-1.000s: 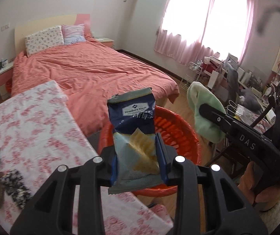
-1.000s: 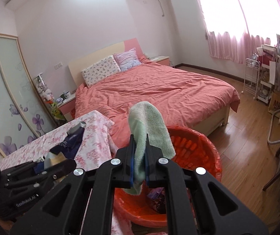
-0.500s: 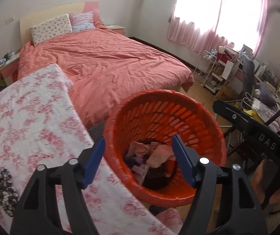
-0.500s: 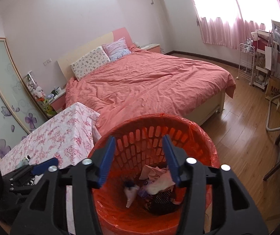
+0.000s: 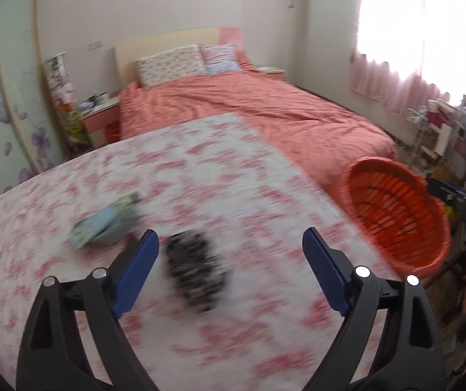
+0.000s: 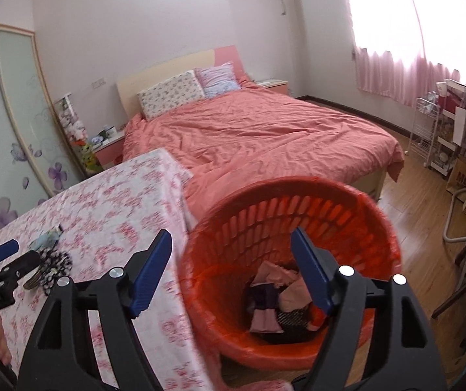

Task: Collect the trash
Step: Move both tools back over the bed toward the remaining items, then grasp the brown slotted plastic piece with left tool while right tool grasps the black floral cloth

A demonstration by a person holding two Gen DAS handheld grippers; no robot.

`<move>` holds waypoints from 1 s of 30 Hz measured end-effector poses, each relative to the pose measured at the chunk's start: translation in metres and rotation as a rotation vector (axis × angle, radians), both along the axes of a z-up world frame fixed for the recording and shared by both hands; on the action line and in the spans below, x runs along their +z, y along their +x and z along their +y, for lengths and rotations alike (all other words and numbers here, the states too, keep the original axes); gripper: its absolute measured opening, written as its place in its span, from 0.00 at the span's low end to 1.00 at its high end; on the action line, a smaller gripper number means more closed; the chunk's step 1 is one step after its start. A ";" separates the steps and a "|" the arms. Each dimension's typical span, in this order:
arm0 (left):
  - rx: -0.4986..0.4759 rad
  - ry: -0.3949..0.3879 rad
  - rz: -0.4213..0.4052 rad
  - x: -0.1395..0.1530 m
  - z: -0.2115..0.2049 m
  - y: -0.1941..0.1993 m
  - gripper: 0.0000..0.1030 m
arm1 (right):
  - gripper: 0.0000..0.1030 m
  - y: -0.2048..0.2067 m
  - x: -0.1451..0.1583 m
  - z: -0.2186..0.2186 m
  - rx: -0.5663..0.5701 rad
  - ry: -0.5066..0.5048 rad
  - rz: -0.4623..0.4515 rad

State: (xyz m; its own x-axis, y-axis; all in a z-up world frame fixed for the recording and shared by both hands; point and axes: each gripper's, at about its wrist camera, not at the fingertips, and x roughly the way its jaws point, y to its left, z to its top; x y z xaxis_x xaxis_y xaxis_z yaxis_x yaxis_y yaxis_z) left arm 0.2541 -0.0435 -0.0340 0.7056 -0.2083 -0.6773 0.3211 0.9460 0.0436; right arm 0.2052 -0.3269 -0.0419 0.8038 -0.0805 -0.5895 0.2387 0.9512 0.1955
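My left gripper (image 5: 231, 239) is open and empty above the table with the pink floral cloth (image 5: 200, 169). A black-and-white patterned item (image 5: 195, 268) lies between its jaws, blurred. A pale blue packet (image 5: 105, 223) lies just left of it. My right gripper (image 6: 231, 244) is open and empty over the red basket (image 6: 356, 202), which holds several discarded items (image 6: 276, 303). The right wrist view also shows the left gripper (image 6: 3, 260) at far left near the patterned item (image 6: 53, 264) and the blue packet (image 6: 45, 238).
The red basket (image 5: 395, 215) stands on the floor off the table's right edge. A bed with a coral cover (image 6: 259, 137) lies behind. A white rack (image 6: 434, 137) and cluttered shelves stand at the right by the pink curtains (image 6: 412, 65).
Both grippers let go of their loads, a snack bag and a green cloth, over the basket. The left gripper has swung left from the basket to the table items. The right stays over the basket.
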 end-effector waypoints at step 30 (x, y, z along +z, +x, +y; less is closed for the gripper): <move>0.389 0.021 0.182 -0.071 0.171 0.042 0.36 | 0.73 0.050 -0.028 0.176 0.401 0.045 0.122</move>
